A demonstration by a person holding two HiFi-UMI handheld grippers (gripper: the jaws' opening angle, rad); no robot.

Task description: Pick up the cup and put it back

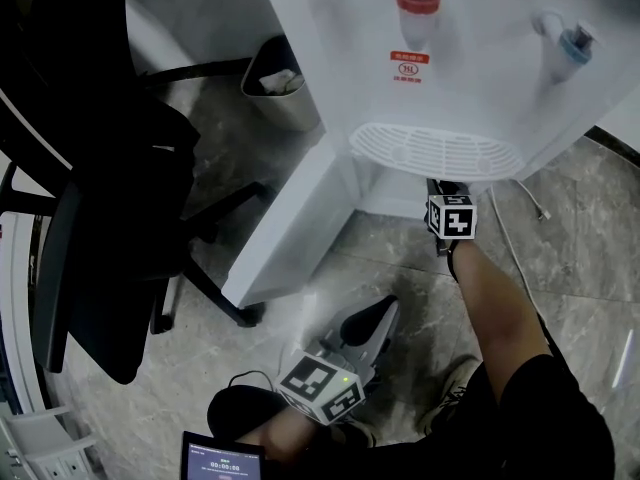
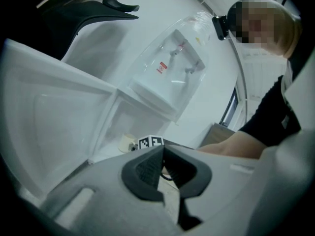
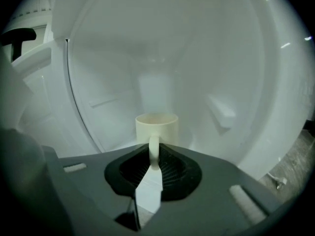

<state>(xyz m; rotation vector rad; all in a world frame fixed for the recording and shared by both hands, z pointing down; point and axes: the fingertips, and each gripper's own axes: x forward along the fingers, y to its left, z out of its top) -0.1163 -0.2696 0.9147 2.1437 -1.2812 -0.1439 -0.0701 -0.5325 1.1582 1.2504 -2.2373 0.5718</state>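
The cup is sitting inside the water dispenser, in the lower compartment under its drip tray. My right gripper is reaching in from the dispenser's front, its fingers closing on either side of the cup's handle. The door is standing open at the dispenser's left in the head view. My left gripper is hanging before the dispenser, near that door, well apart from the cup. A bin is standing just left of the dispenser, and a chair farther left. A cable is lying on the floor before the dispenser's right side.
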